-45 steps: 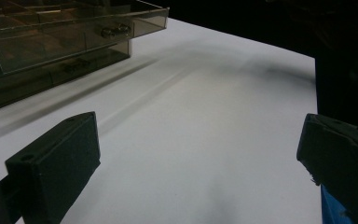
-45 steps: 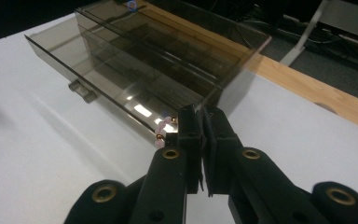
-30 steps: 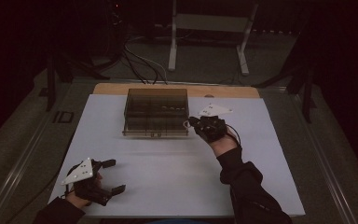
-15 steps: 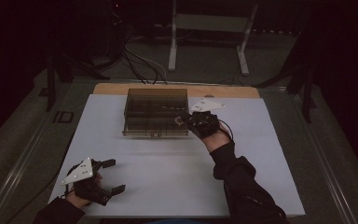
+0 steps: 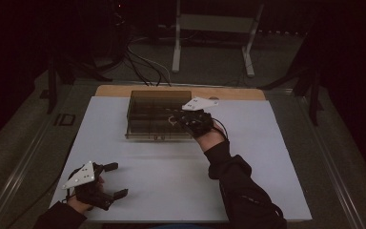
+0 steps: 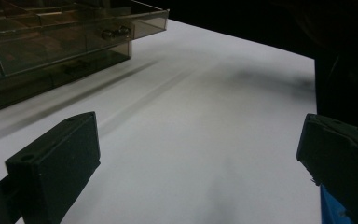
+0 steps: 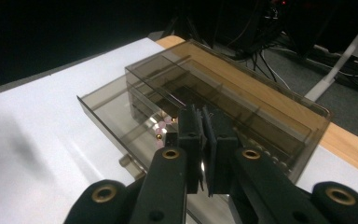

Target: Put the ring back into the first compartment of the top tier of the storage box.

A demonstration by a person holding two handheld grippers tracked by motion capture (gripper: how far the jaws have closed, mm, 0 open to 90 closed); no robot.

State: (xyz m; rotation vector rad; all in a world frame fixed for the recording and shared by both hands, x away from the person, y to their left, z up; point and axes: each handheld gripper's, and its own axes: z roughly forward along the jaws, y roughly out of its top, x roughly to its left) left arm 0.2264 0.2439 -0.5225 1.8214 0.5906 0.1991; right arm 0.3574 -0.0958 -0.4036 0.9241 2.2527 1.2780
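Your right gripper sits at the centre of the high view, over the right end of the smoky clear drawer box, its jaws pressed together on a string of pink and gold beads that hangs over the box's open drawer. Your left gripper rests at the lower left of that view on the white table sheet, well apart from the box, its jaws spread wide with nothing between them.
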